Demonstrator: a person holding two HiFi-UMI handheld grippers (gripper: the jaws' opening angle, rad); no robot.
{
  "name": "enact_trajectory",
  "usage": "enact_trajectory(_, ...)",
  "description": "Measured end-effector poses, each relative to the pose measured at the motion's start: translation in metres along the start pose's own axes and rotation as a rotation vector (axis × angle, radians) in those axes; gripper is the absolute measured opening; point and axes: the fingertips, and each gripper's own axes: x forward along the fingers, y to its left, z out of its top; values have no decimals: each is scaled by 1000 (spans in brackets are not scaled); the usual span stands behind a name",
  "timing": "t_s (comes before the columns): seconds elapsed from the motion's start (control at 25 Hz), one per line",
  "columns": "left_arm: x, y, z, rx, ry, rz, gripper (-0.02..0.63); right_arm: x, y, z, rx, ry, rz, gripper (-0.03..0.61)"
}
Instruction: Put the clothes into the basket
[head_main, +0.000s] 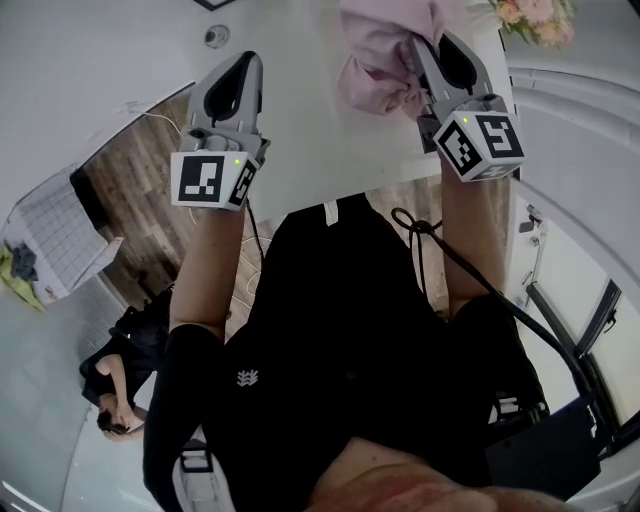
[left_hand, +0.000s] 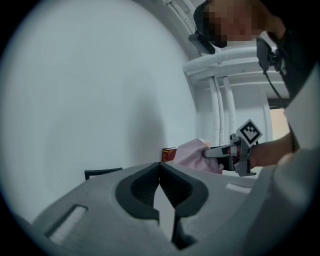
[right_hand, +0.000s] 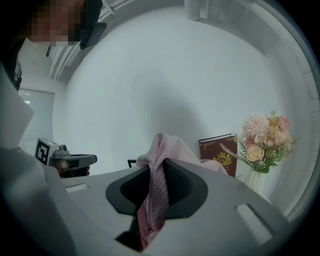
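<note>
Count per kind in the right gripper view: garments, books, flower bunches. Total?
pink garment: 1
dark red book: 1
flower bunch: 1
Total: 3

A staged, home-like room: a bare white tabletop carries a pink-and-cream flower bouquet in a white vase at three o'clock, beside a dark red, gold-stamped hardback book. Brown wood-plank flooring shows at nine o'clock.
</note>
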Motion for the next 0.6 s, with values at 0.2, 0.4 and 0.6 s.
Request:
enact_trajectory(0.2,3,-1,-3,4,1,-11,0,6,1,-13,11,25,3,69)
enact_trajectory(0.4,5,-2,-7,23,16,-17,0,9,-4,-27,29,49,-2,69)
enact_trajectory(0.6,3,-1,-13,26,28,-15,0,11,-4,-35,16,72,-1,69)
